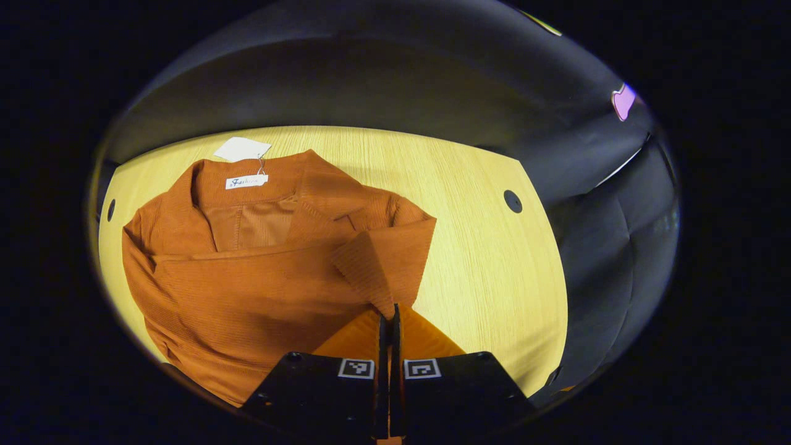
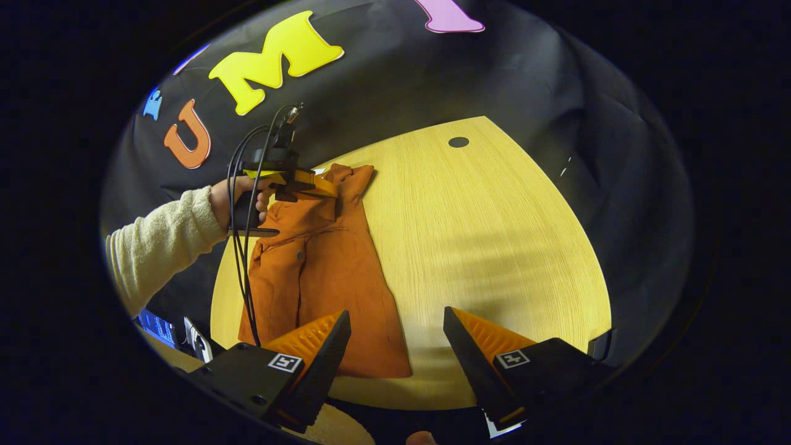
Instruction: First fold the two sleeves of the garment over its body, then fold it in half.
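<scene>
Two tools over one rust-orange ribbed knit garment (image 1: 247, 278) on your pale wooden bench (image 1: 488, 266).

Your left tool (image 1: 388, 321) is pinched closed at a ribbed sleeve cuff (image 1: 371, 266) folded across the garment's body. Your right tool (image 2: 395, 334) hangs wide apart, holding nothing, above the hem end.

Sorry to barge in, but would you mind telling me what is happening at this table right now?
A person is folding an orange garment on a wooden table with two handheld grippers. The left gripper has its jaws closed at the cuff of one sleeve, which lies across the garment's body; whether it pinches the fabric is unclear. The right gripper hovers open near the hem, holding nothing. The half-fold is not yet done.
</scene>
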Motion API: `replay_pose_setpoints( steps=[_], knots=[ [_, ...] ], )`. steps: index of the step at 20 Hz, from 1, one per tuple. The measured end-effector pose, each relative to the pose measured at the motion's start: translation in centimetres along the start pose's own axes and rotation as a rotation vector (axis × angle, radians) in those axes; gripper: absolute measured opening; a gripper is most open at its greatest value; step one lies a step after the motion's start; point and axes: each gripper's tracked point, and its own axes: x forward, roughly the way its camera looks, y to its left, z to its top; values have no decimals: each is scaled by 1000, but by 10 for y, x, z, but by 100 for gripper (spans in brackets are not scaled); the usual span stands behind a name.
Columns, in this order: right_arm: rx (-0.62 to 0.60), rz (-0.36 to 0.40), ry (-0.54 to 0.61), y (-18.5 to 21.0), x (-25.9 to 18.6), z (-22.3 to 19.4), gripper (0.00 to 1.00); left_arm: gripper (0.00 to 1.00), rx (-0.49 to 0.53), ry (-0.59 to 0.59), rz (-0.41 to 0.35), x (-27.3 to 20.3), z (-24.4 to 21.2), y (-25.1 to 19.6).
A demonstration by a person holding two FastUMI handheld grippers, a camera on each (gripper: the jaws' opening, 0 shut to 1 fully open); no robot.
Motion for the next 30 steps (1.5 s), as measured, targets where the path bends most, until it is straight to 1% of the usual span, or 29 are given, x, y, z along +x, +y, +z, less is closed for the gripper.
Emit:
replay_pose_setpoints(
  steps=[2,4,6,8,9,11,12,13,15,17,19,20,21,23,24,25,26,27,28,29,30],
  knots=[
    [-7,-21,-9,-3,0,2,97,7,-25,9,-5,-1,-3,-1],
    [-10,-29,-18,-2,1,7,97,16,-51,13,-9,-1,-6,0],
    [-22,-32,-23,2,1,8,97,41,-80,7,7,-4,-6,6],
    [-36,-35,-28,7,-1,8,97,67,-84,-9,82,-11,-6,24],
    [-47,-37,-30,11,-1,8,97,80,-84,-43,88,-17,-3,27],
    [-78,-46,-36,18,0,8,98,86,-105,-105,92,-35,-1,32],
    [-91,-48,-43,22,-1,9,98,93,-113,-149,131,-44,0,45],
    [-103,-48,-48,28,-1,10,97,100,-113,-202,187,-60,1,61],
    [-118,-41,-48,39,1,9,97,100,-131,-249,180,-82,-6,73],
    [-120,-25,-45,53,7,9,97,100,-164,-270,173,-109,-30,85],
    [-136,-5,-29,70,15,3,97,100,-194,-295,171,-132,-56,107],
    [-142,2,-20,78,19,1,97,100,-203,-299,183,-144,-73,122],
    [-146,11,-6,86,24,-3,97,100,-210,-296,208,-158,-91,142],
    [-165,30,24,104,35,-13,97,100,-225,-301,309,-189,-130,193],
    [-178,38,39,111,40,-18,97,100,-235,-302,343,-202,-148,215],
    [-193,48,58,117,46,-25,97,100,-245,-290,363,-213,-167,234],
    [-214,63,84,121,53,-32,94,100,-256,-269,379,-222,-186,252],
    [-246,75,112,122,59,-40,97,100,-268,-241,387,-229,-205,268],
    [-281,68,140,115,66,-47,94,100,-279,-207,382,-234,-223,282],
    [-299,59,175,104,72,-55,98,100,-297,-167,370,-236,-239,292],
    [-279,65,214,98,75,-62,94,100,-314,-129,349,-239,-252,298]
  ],
)
